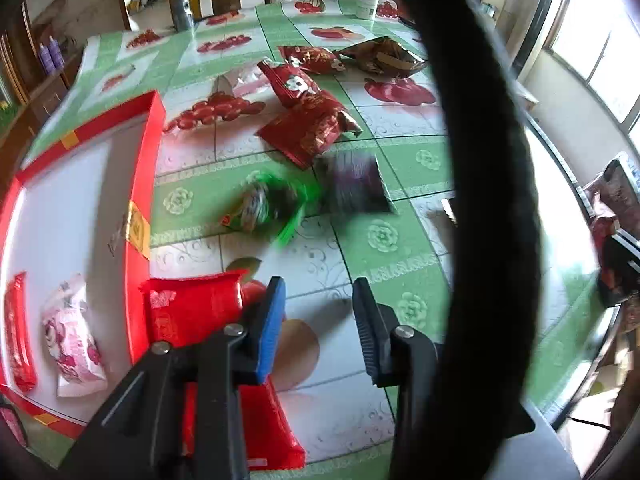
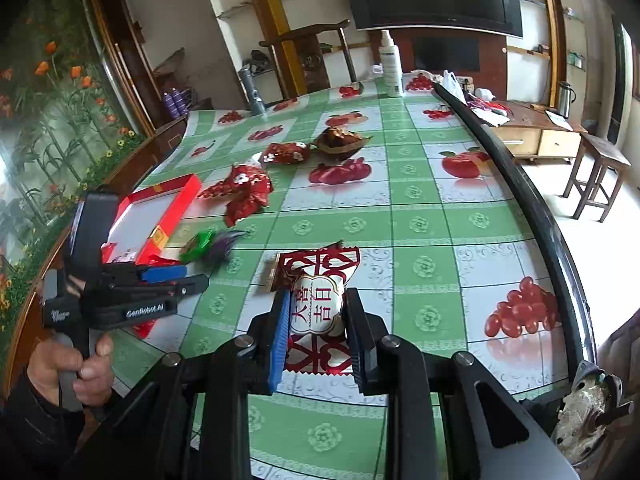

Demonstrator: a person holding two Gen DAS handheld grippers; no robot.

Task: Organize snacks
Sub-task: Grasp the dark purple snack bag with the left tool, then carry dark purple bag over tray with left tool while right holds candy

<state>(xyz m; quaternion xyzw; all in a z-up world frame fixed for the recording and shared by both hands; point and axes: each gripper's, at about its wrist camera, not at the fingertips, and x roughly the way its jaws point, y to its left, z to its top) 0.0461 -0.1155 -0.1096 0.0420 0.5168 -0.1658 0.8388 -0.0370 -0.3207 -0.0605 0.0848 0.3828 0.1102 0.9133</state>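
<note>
Clamping the red-and-white snack packet, the right gripper could snag the red box at ten o'clock, while the left gripper gapes empty.

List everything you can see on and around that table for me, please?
Tablecloth: one, green and white with fruit prints.
Box: one, red, left edge; holds a pink-white packet and a red one.
Loose snack packets: several red, one brown, one green, one purple.
Red packet: one, beside the box wall.
Bottles: white, grey, far edge.
Right gripper: shut on a red-white packet.
Left gripper: nothing between its fingers.
Hand: holds the left handle.
</note>
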